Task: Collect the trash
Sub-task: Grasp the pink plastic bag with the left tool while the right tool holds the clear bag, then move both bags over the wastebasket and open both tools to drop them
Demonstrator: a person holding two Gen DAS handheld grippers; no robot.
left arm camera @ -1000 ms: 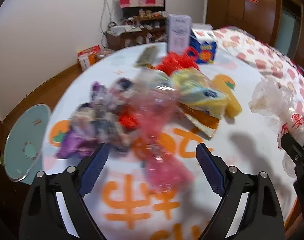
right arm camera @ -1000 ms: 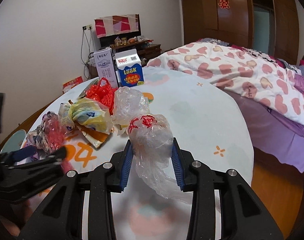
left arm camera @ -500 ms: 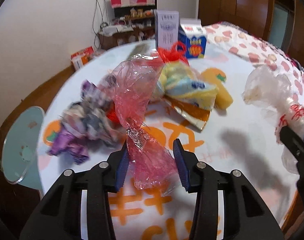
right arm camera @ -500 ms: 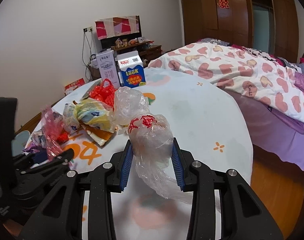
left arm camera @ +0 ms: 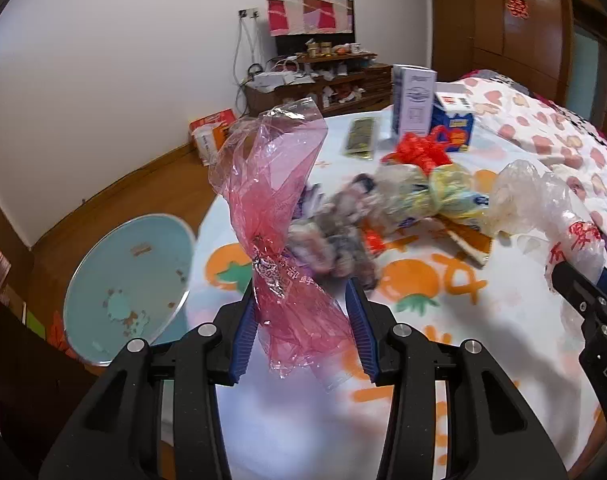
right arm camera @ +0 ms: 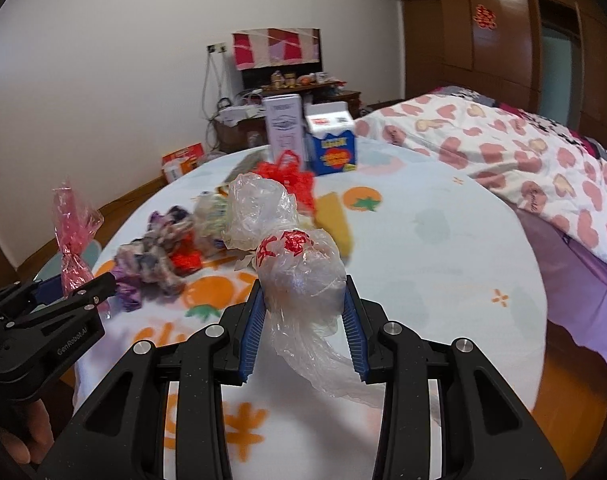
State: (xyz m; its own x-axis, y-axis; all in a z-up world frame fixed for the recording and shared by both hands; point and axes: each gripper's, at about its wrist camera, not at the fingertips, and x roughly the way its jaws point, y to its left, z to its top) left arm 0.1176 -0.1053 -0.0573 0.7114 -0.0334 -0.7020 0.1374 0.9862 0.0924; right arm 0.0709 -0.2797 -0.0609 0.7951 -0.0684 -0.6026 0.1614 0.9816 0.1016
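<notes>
Lifted off the table, pink wrapper (left arm camera: 281,240) clamped in left gripper (left arm camera: 301,328); right gripper (right arm camera: 303,320) grips clear bag (right arm camera: 299,276).

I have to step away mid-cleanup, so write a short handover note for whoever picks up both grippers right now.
Left gripper: shut on the pink cellophane wrapper, lifted off the table.
Right gripper: shut on the clear plastic bag with red print, also held up.
Left on the table: crumpled purple-grey wrappers, a yellow-blue bag, a red net bag, a second clear bag, a yellow packet, a flat dark packet and two cartons.
Done: two pieces picked up.
To do: drop both in the bin, which is not in view, then fetch the rest.
</notes>
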